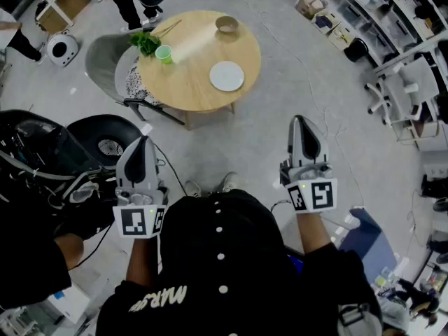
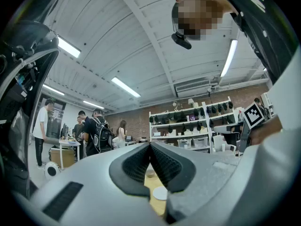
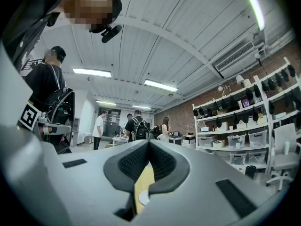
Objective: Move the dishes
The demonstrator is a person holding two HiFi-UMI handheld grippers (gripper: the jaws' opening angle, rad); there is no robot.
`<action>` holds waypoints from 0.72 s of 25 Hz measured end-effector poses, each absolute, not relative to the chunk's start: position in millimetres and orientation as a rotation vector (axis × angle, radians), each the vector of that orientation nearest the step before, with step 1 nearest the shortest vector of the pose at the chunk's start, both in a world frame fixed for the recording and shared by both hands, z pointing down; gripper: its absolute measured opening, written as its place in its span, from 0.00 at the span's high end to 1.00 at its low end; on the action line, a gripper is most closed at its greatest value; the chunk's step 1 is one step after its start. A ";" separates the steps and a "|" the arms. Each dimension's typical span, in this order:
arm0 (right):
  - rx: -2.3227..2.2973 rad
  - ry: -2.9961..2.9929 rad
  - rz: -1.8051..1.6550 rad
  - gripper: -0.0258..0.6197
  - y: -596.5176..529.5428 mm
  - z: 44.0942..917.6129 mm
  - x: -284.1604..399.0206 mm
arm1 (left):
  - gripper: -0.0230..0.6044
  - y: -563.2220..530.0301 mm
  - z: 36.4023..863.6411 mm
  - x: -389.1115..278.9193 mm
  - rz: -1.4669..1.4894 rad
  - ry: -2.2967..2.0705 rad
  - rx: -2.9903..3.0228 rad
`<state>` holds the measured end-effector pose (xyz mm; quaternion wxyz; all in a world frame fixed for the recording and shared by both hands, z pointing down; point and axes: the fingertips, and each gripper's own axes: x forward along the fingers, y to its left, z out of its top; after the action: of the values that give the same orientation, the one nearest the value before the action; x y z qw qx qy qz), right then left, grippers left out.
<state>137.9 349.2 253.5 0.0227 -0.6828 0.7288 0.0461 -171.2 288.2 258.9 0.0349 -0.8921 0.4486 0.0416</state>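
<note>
Approach looks to be the step in hand: nothing on the round pale-wood table (image 1: pixel 183 82) is touched yet, and both tools hang well short of it, over the grey floor in front of the person's dark shirt. On the tabletop sit a flat white round plate (image 1: pixel 227 75) near the close edge, a small beige bowl (image 1: pixel 227 24) at the far edge, a light-green plastic cup (image 1: pixel 164 54) to the left, and a bunch of dark-green leaves (image 1: pixel 145 43) just beside the cup. A grey shell chair (image 1: pixel 105 61) stands against the table's left side.

The next move, as I judge it, calls for walking both tools forward to the table, spreading one pair of jaws, and coming in low and level at the plate's rim, since a flat plate offers little edge to pinch. The bowl's raised wall should be the easier catch.

The left gripper (image 1: pixel 143 140) has its jaws pressed together, the dark ribbed pads meeting at the tips with nothing between them; only the distant tabletop and plate show through the gap lower down. The right gripper (image 1: pixel 301 120) is the same: jaws fully closed tip to tip, holding nothing and touching nothing.
</note>
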 end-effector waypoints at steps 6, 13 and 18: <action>-2.102 2.268 0.124 0.96 331.2 240.1 132.3 | 0.96 271.7 243.2 -173.8 0.121 1.377 -2.744; -2.022 2.256 0.086 0.96 321.4 237.1 132.0 | 0.96 258.0 242.0 -171.3 0.119 1.370 -2.738; -2.066 2.265 0.122 0.95 301.9 246.0 133.1 | 0.96 239.0 250.0 -170.0 0.117 1.373 -2.748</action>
<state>133.1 301.9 246.0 0.0365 -0.6729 0.7378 0.0397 -170.0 239.0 250.0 0.0337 -0.8934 0.4464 0.0380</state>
